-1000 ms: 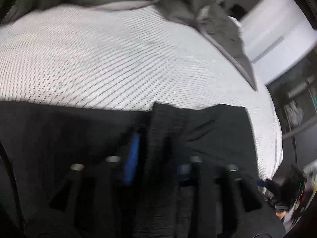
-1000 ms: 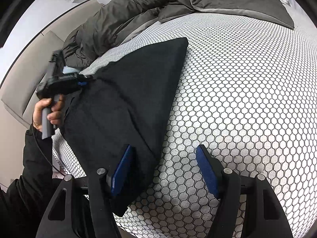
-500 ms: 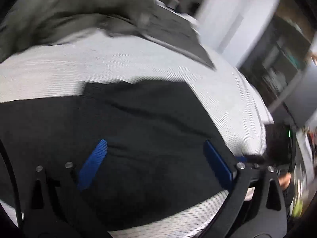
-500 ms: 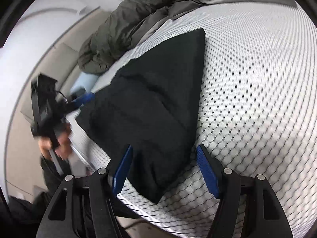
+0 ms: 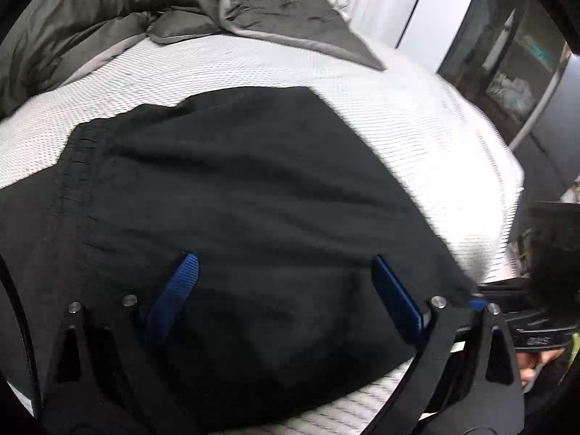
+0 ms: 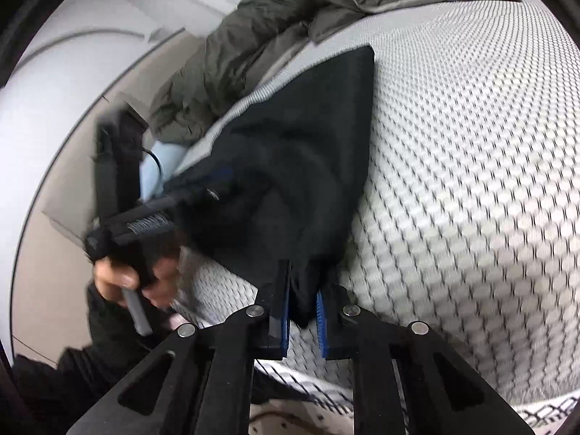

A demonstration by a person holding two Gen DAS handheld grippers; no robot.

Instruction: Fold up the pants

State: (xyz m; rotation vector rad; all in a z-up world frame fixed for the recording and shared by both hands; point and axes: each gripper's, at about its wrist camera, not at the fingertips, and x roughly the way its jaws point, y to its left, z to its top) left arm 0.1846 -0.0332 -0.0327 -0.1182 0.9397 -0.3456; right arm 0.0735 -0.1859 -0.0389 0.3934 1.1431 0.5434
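The black pants point(image 5: 232, 195) lie folded on the white honeycomb bedspread point(image 5: 417, 123). My left gripper point(image 5: 286, 290) is open, its blue pads apart just above the cloth near the bed's front edge. In the right wrist view my right gripper point(image 6: 303, 311) is shut on the near corner of the pants point(image 6: 308, 166). The left gripper point(image 6: 145, 224) and the hand holding it show at the pants' far left edge. The right gripper also shows in the left wrist view point(image 5: 536, 330).
A crumpled dark grey duvet point(image 5: 108, 18) lies along the back of the bed and also shows in the right wrist view point(image 6: 253, 54). A white wall and dark glass cabinet point(image 5: 507, 54) stand beyond the bed's right edge.
My left gripper let go of the pants and opened. My right gripper, open before, has closed on the near corner of the pants.
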